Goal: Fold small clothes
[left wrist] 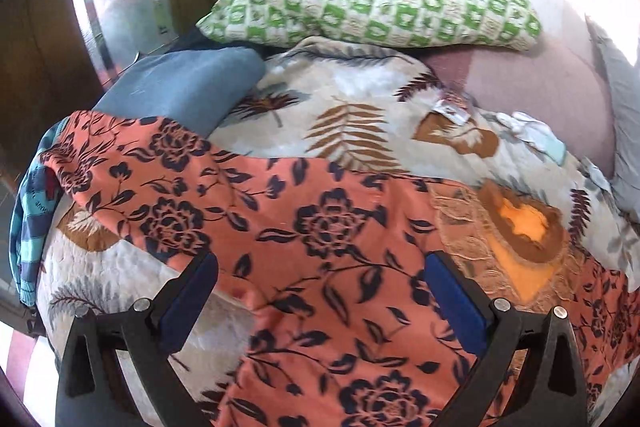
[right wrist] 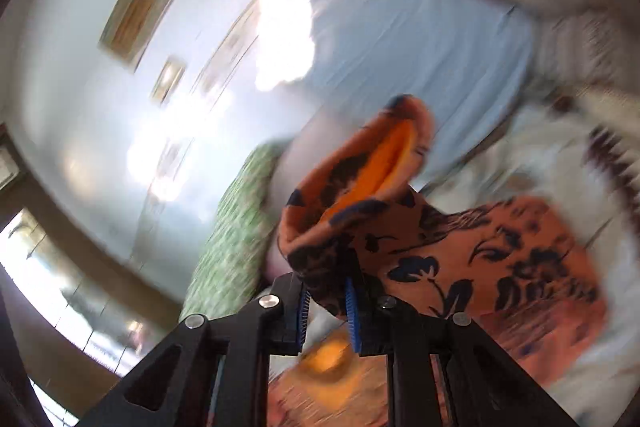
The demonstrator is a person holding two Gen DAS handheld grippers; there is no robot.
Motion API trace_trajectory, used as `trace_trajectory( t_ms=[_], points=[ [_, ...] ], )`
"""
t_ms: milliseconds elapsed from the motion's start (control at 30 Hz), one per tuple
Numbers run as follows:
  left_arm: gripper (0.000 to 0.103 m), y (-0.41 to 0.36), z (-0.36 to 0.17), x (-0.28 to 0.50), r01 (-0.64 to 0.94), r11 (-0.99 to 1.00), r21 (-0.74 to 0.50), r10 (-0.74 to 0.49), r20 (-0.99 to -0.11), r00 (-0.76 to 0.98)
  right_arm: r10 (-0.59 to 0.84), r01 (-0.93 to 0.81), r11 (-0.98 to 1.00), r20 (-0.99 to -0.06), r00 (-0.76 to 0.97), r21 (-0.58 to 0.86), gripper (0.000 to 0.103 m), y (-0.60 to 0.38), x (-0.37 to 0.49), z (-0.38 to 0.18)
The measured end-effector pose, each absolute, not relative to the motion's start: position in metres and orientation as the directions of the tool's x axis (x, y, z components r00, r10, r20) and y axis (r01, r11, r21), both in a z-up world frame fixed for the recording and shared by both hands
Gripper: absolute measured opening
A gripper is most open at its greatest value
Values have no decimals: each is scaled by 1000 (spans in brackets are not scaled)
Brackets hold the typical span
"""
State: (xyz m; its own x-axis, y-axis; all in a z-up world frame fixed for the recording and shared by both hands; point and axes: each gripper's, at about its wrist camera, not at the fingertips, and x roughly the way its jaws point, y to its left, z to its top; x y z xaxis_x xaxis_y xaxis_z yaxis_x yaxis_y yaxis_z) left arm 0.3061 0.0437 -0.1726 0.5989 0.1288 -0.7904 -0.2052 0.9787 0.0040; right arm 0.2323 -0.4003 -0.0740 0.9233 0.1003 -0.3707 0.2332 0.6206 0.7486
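Note:
An orange garment with dark blue flowers lies spread across the leaf-print bedcover, its lace neckline at the right. My left gripper is open just above the garment's middle, touching nothing. In the blurred right wrist view, my right gripper is shut on a bunched part of the same garment and holds it lifted, a fold standing up past the fingers.
A green-and-white pillow lies at the bed's far end. A folded blue cloth and a striped teal garment sit at the left edge. A light blue pillow and small pale clothes lie at the right.

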Motion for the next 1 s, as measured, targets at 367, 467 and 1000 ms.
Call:
trace_trajectory(
  t_ms=[367, 467, 1000],
  points=[
    [103, 111, -176, 314, -343, 939, 23, 229, -784, 576, 616, 68, 617, -534, 580, 784, 20, -144, 344, -190],
    [103, 113, -178, 317, -336, 942, -3, 200, -799, 568, 584, -4, 696, -562, 586, 718, 20, -145, 339, -175],
    [81, 21, -215, 351, -67, 971, -228, -164, -846, 507, 207, 256, 785, -628, 750, 564, 20, -356, 213, -162]
  ],
)
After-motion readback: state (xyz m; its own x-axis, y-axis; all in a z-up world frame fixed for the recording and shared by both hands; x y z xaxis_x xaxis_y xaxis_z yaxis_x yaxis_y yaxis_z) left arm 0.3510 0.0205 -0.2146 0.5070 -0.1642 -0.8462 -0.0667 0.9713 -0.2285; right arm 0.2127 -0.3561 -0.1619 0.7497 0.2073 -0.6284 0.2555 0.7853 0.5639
